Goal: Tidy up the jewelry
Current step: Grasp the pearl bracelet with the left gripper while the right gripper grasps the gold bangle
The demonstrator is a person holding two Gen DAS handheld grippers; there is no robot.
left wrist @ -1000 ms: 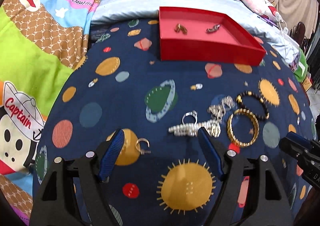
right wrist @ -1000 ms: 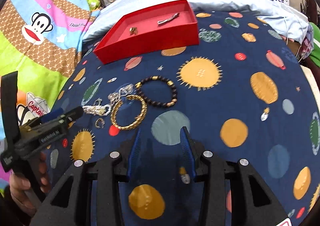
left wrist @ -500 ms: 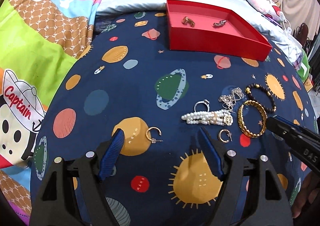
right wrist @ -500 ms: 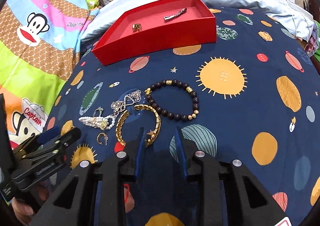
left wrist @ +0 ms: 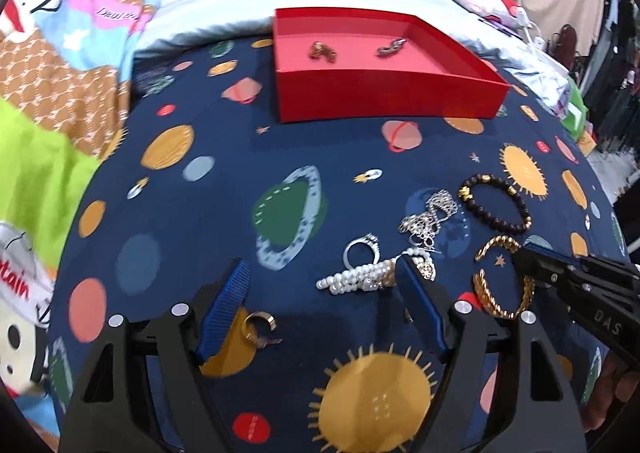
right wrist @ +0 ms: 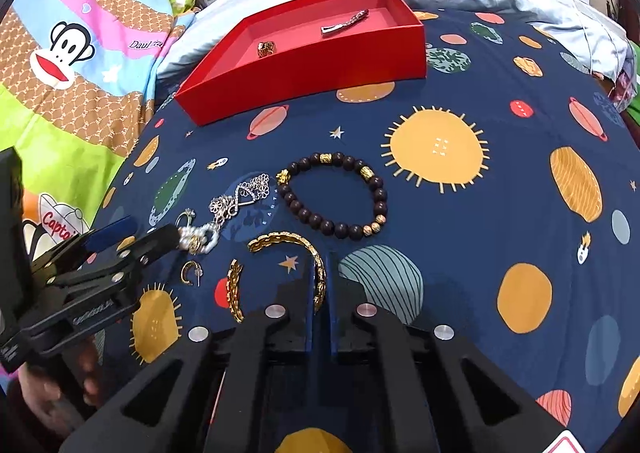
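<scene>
The right tongs [right wrist: 320, 273] are clamped nearly shut on one side of the gold chain bangle [right wrist: 280, 241], which lies flat on the planet-print bedspread [right wrist: 440, 213]. Confirm both pads bear on the band before lifting, then raise straight up so it does not snag its neighbours.

The left tongs [left wrist: 320, 285] stand wide apart and hold nothing; a small gold hoop earring [left wrist: 260, 327] lies just inside their left pad, and the pearl bracelet [left wrist: 360, 277] lies touching the right pad tip.

Just ahead of the right tongs lies the dark bead bracelet [right wrist: 334, 195]; ahead and to their left, a silver chain [right wrist: 240, 199]. Farther ahead stands the red tray [right wrist: 320, 65], already holding two small pieces. Carry the bangle over its near wall and release low.
</scene>
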